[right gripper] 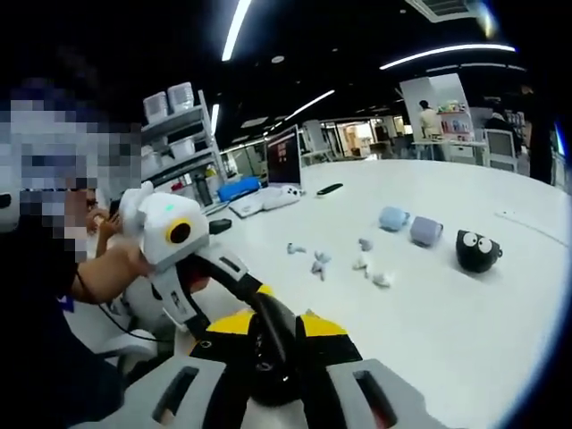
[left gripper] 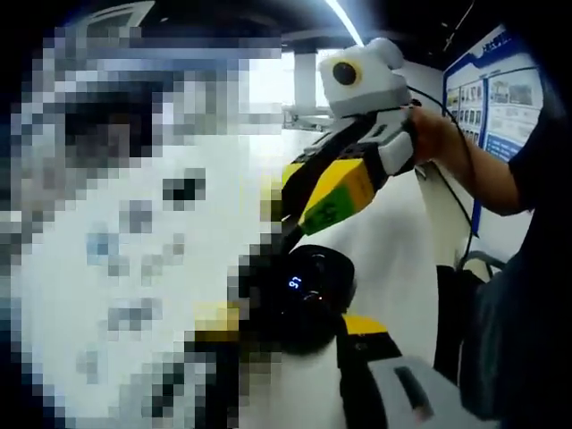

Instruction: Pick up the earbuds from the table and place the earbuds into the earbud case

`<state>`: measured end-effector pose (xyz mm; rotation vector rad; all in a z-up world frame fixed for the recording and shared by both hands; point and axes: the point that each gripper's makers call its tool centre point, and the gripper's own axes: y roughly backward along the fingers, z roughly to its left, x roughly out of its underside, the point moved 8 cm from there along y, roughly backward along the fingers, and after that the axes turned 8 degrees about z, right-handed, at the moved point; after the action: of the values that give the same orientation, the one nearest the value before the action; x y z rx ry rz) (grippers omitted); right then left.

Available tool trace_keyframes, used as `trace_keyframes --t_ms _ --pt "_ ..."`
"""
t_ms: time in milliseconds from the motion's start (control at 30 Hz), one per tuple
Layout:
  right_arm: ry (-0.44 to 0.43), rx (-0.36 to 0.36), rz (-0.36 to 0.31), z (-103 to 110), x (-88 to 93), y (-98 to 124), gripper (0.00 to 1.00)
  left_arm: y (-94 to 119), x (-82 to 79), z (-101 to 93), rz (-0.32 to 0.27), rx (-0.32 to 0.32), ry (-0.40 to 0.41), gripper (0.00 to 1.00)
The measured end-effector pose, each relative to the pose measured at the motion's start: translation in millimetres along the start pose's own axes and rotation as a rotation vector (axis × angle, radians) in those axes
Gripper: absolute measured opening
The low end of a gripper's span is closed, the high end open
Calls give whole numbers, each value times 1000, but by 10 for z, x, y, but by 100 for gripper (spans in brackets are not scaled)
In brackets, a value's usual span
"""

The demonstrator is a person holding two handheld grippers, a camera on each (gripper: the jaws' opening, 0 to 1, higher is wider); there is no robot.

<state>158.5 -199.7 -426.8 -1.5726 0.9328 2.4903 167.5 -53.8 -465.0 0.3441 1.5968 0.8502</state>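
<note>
1. earbuds point(right gripper: 319, 264), about six, lie loose mid-table point(right gripper: 465, 322), 12 o'clock of the right gripper point(right gripper: 275, 371).
2. three cases: blue point(right gripper: 392, 218), lilac point(right gripper: 425, 231), black point(right gripper: 477, 251); contents hidden.
3. both grippers' jaws pinch one round black object point(right gripper: 273, 357); left gripper point(left gripper: 295, 313).

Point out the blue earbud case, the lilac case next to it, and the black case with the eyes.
blue earbud case point(right gripper: 392, 218), right gripper view, middle of its body
lilac earbud case point(right gripper: 425, 231), right gripper view, middle of its body
black earbud case point(right gripper: 476, 251), right gripper view, front below its eyes
</note>
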Motion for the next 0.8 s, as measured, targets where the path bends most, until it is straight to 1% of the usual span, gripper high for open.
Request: trace_keyframes --t_ms 233,433,500,533,567,633,733,800 --pt "4 3 10 57 92 3 17 13 20 5 -4 0 12 42" --pt "9 13 24 62 173 24 17 19 25 -5 -3 -1 13 41" --pt "37 40 35 38 204 57 17 21 28 -11 -2 -1 13 41" --pt "70 62 33 11 206 78 18 24 29 -16 -1 0 13 41" --pt "92 73 36 4 217 98 19 24 30 -18 -1 0 12 41" --pt "96 82 50 -6 257 126 25 24 31 -18 -1 1 12 41" --pt "129 99 65 -23 298 156 33 27 34 -17 -2 3 11 41" --pt "159 105 93 -15 367 161 38 30 37 -12 -3 8 7 41"
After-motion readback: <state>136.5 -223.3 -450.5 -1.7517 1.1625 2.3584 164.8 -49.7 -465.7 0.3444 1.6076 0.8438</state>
